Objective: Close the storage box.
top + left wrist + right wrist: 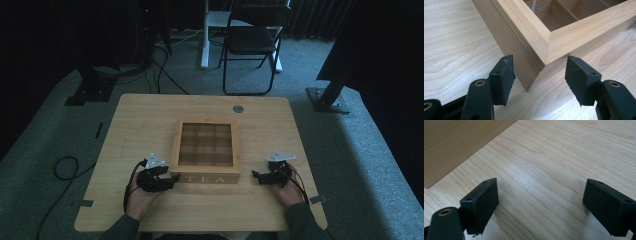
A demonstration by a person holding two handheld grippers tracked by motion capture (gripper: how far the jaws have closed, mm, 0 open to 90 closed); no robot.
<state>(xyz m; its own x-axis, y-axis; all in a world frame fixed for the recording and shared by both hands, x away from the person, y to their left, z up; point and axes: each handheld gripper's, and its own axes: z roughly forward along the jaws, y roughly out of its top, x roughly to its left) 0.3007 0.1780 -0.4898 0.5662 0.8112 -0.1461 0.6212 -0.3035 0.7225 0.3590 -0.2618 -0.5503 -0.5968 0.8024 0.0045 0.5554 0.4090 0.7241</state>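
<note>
Both hands enter at bottom of high view. Left gripper [170, 179] lower left of centre, jaws wide, straddling the near left corner of the wooden tea box [206, 149], nothing gripped. Right gripper [256, 175] lower right, jaws wide over bare table [140, 120], just beside the box. Box sits mid-frame, lid closed.

The high view looks forward and down on the whole table [150, 115] from its near side. Both gripper views sit low and close; the left faces the tea box [534, 32] corner.
</note>
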